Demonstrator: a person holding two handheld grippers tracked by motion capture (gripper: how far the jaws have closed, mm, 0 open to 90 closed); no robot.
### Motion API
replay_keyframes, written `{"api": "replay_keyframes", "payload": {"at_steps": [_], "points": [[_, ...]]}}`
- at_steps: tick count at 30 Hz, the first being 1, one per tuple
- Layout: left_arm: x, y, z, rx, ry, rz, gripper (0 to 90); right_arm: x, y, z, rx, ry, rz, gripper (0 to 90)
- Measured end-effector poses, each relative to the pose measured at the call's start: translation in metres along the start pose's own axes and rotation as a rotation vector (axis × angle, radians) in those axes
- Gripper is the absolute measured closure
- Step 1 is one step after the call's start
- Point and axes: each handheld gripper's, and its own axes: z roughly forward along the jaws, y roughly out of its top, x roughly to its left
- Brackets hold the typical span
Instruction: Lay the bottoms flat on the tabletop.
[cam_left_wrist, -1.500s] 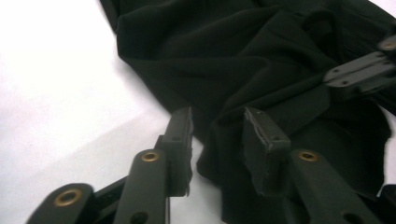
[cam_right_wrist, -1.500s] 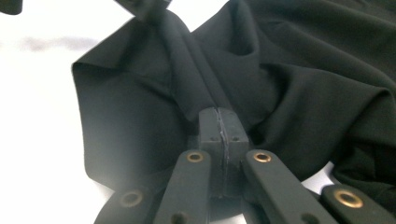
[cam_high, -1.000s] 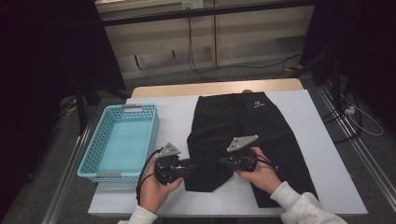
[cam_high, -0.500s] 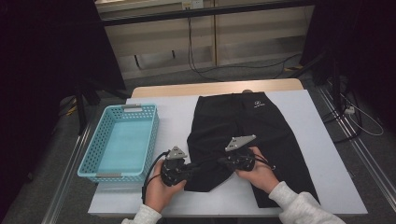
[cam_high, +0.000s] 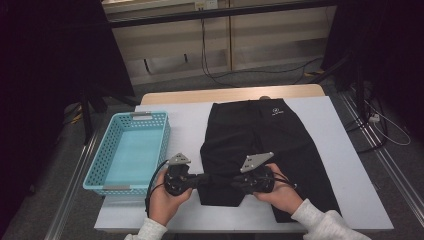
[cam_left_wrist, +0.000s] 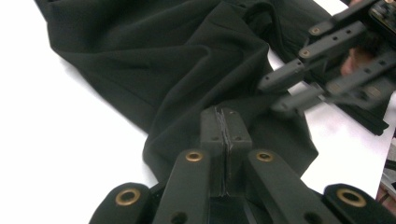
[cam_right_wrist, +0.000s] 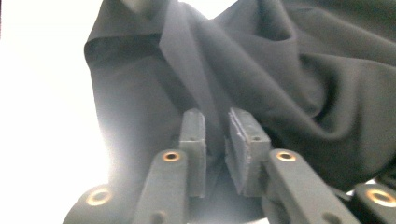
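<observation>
In the high view, black trousers (cam_high: 260, 145) lie flat on the white counter (cam_high: 340, 150), right of a blue basket (cam_high: 131, 150).

Left gripper view: the left hand-held gripper (cam_left_wrist: 226, 122) is pressed together, seemingly pinching the trousers' hem.

Right gripper view: the right hand-held gripper (cam_right_wrist: 218, 126) has just been opening, jaws slightly apart, cloth between them.

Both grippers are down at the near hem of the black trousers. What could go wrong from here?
1. The right gripper has just been opening, with a fold between its parted jaws; if the left gripper, shut on the black trousers, pulls now, only one side may lift and bunch.
2. The two grippers sit close together, so they may collide.
3. The blue basket stands beside the left hand; a swing could knock it.
</observation>
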Motion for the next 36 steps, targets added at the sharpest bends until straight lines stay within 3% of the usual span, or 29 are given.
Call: {"api": "replay_keyframes", "payload": {"at_steps": [4, 8, 12, 15, 17, 19, 20, 22, 25, 27, 28, 31, 36], "points": [[0.001, -0.002, -0.005, 0.004, -0.006, -0.009, 89.3, 0.009, -0.002, -0.003, 0.01, 0.016, -0.027, 66.8], [-0.001, -0.002, -0.007, 0.003, -0.014, -0.008, 89.2, 0.013, -0.006, -0.003, 0.041, 0.043, -0.071, 87.2], [-0.001, -0.002, -0.008, -0.021, -0.015, -0.016, 86.5, 0.011, -0.01, -0.011, 0.053, 0.075, -0.087, 88.4], [0.002, -0.001, -0.01, -0.072, 0.022, -0.046, 68.0, 0.01, -0.014, -0.017, 0.068, 0.09, -0.112, 88.4], [0.005, -0.001, -0.008, -0.083, 0.023, -0.07, 65.4, 0.01, -0.016, -0.019, 0.078, 0.085, -0.119, 87.5], [0.005, -0.003, -0.001, -0.049, 0.059, -0.063, 62.1, 0.01, -0.016, -0.018, 0.081, 0.093, -0.108, 82.4], [0.006, -0.004, 0.003, -0.03, 0.059, -0.06, 62.1, 0.01, -0.016, -0.017, 0.08, 0.096, -0.105, 75.6], [0.006, -0.005, 0.012, 0.004, 0.096, -0.045, 61.9, 0.01, -0.015, -0.018, 0.069, 0.092, -0.1, 72.3], [0.008, -0.004, 0.021, 0.03, 0.137, -0.03, 66.1, 0.009, -0.012, -0.021, 0.03, 0.084, -0.066, 63.3], [0.009, -0.004, 0.024, 0.033, 0.14, -0.046, 72.7, 0.007, -0.01, -0.023, 0.008, 0.067, -0.056, 57.6], [0.01, -0.005, 0.024, 0.064, 0.139, -0.039, 74.8, 0.005, -0.01, -0.024, -0.003, 0.052, -0.054, 57.2], [0.009, -0.006, 0.025, 0.093, 0.11, -0.058, 86.8, 0.002, -0.009, -0.023, -0.013, 0.029, -0.049, 56.9], [0.003, -0.007, 0.02, 0.108, 0.063, -0.062, 88.1, -0.003, -0.005, -0.02, -0.049, 0.058, -0.003, 52.1]]}}
